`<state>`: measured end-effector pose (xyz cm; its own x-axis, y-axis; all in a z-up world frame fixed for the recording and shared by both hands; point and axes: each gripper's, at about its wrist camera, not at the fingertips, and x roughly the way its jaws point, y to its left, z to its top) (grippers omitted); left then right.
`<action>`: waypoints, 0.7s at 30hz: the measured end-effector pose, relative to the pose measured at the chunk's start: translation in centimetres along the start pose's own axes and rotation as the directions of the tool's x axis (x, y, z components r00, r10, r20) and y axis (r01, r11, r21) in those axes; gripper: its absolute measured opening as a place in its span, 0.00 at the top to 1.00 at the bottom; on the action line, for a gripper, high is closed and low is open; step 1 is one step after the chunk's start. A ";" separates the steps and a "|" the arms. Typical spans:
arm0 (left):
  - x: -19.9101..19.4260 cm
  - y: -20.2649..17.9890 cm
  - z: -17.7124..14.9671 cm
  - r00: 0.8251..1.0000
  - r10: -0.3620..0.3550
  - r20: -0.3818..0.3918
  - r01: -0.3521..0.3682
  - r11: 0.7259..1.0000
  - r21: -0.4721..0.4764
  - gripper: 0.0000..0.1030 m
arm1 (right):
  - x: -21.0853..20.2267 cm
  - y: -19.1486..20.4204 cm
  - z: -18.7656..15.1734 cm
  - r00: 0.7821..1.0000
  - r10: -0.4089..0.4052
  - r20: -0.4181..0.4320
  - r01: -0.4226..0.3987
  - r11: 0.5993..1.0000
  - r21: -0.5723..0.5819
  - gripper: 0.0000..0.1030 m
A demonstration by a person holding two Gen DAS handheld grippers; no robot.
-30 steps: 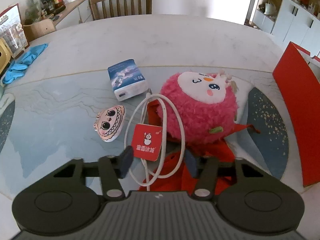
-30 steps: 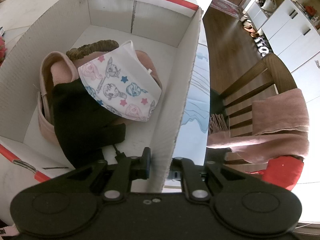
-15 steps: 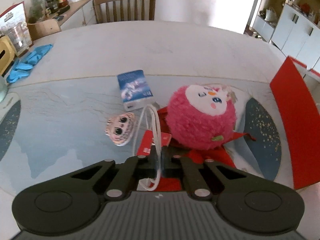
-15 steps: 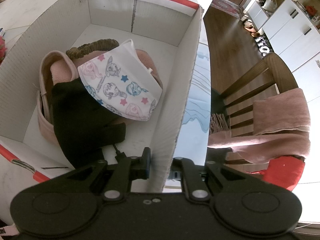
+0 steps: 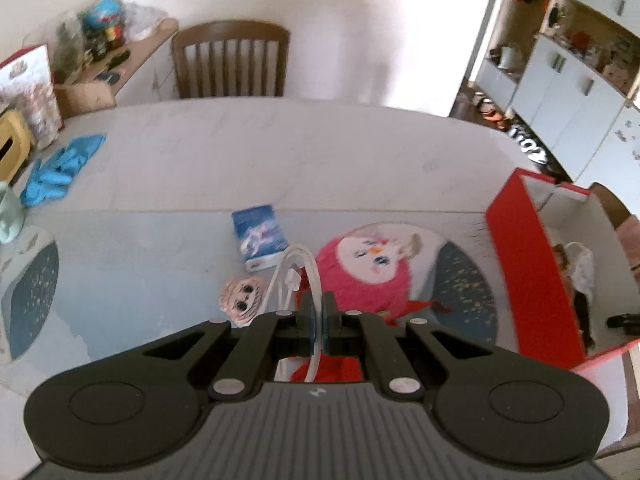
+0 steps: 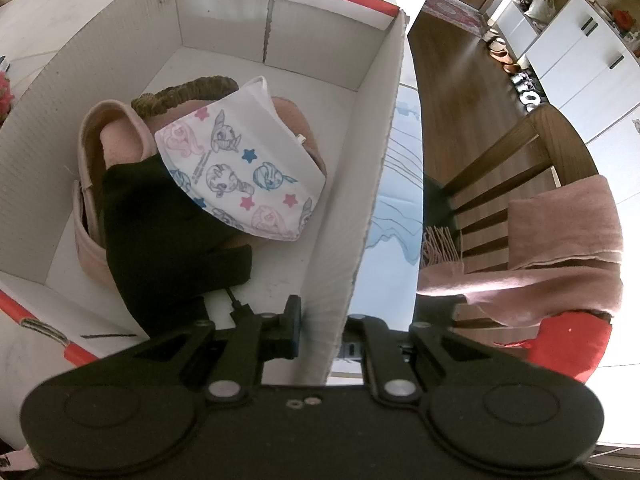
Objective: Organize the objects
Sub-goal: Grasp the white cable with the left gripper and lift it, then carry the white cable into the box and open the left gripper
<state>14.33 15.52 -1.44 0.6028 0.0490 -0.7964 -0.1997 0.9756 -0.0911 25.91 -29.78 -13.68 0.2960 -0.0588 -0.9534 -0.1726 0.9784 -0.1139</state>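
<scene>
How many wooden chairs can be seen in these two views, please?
2. One wooden chair stands at the far side of the table in the left view. Another wooden chair stands beside the box in the right view, a pink scarf draped over it. Others may be hidden.

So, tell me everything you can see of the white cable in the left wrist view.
The thin white looped cable looks like smooth, flexible plastic-sheathed cord. Its strands arch up in a narrow loop ahead of the left tool, whose jaws are shut on one strand; a small white plug hangs inside the loop. Below the jaws the strands run down out of sight behind the tool body. In the picture it hangs in front of the fluffy pink plush toy and the blue rectangular power bank; whether it touches either cannot be told.
</scene>
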 end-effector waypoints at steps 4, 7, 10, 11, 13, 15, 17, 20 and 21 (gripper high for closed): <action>-1.1 -1.8 0.9 0.999 -0.045 0.025 0.044 0.999 0.031 0.98 | 0.0 0.0 0.0 1.000 -0.001 -0.001 0.001 1.000 -0.001 0.91; -1.7 -3.5 1.5 0.995 -0.092 0.045 0.089 0.994 0.062 0.98 | 0.1 0.0 0.0 1.000 0.000 0.001 0.000 1.000 0.001 0.91; -2.2 -5.4 2.3 0.989 -0.137 0.061 0.131 0.986 0.101 0.98 | 0.2 -0.1 -0.1 1.000 0.002 0.002 -0.002 1.000 0.002 0.92; -2.2 -6.1 2.6 0.986 -0.153 0.064 0.145 0.983 0.114 0.98 | 0.3 0.0 -0.1 1.000 0.004 0.003 -0.004 1.000 0.002 0.92; -2.1 -7.5 3.1 0.981 -0.182 0.069 0.171 0.975 0.141 0.98 | 0.4 0.0 -0.2 1.000 0.009 0.003 -0.009 1.000 0.000 0.92; -1.9 -9.0 3.6 0.975 -0.211 0.071 0.196 0.966 0.168 0.98 | 0.4 0.0 -0.3 1.000 0.013 0.003 -0.013 1.000 -0.003 0.92; -1.6 -10.7 4.1 0.968 -0.242 0.068 0.224 0.955 0.196 0.98 | 0.4 0.0 -0.3 1.000 0.016 0.002 -0.016 1.000 -0.003 0.93; -1.1 -13.4 4.9 0.957 -0.285 0.062 0.262 0.933 0.246 0.98 | 0.4 0.1 -0.2 1.000 0.019 0.002 -0.019 1.000 -0.006 0.93; -0.9 -14.4 5.2 0.953 -0.299 0.057 0.275 0.925 0.264 0.98 | 0.4 0.1 -0.2 1.000 0.019 0.003 -0.019 1.000 -0.006 0.93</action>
<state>20.66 2.57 3.68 0.6778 -0.2329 -0.6974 0.1848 0.9720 -0.1451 25.85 -29.79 -14.15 0.2954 -0.0395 -0.9546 -0.1840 0.9781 -0.0974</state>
